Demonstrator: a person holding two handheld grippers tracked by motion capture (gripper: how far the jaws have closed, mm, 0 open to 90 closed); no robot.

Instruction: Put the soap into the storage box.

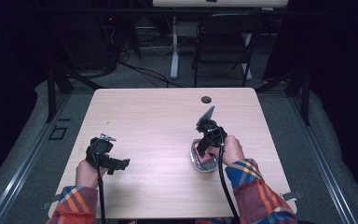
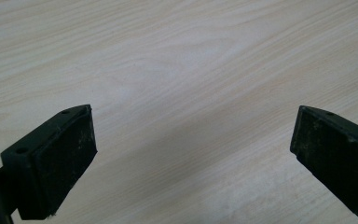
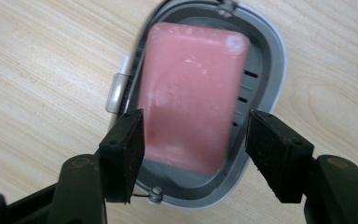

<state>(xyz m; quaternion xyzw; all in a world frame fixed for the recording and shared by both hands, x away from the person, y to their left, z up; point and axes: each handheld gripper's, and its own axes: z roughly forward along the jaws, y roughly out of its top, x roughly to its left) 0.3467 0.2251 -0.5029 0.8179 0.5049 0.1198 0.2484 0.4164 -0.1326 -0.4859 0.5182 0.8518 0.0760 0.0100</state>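
Note:
A pink soap bar (image 3: 191,93) lies lengthwise in a grey and white soap dish (image 3: 270,56) on the wooden table. My right gripper (image 3: 196,126) points down over it, jaws astride the bar's near end. One pad (image 3: 128,144) touches the bar's edge and the other pad (image 3: 270,149) stands close by the opposite edge. In the high view the right gripper (image 1: 204,148) sits over the dish (image 1: 204,166) at the table's right. My left gripper (image 1: 121,164) rests low at the front left, open wide (image 2: 193,126) over bare wood.
The light wooden table (image 1: 158,121) has a cable hole (image 1: 206,99) near its far edge. A dark folding chair (image 1: 223,42) and a white desk leg (image 1: 174,46) stand beyond the table. Cables trail from both grippers toward the front edge.

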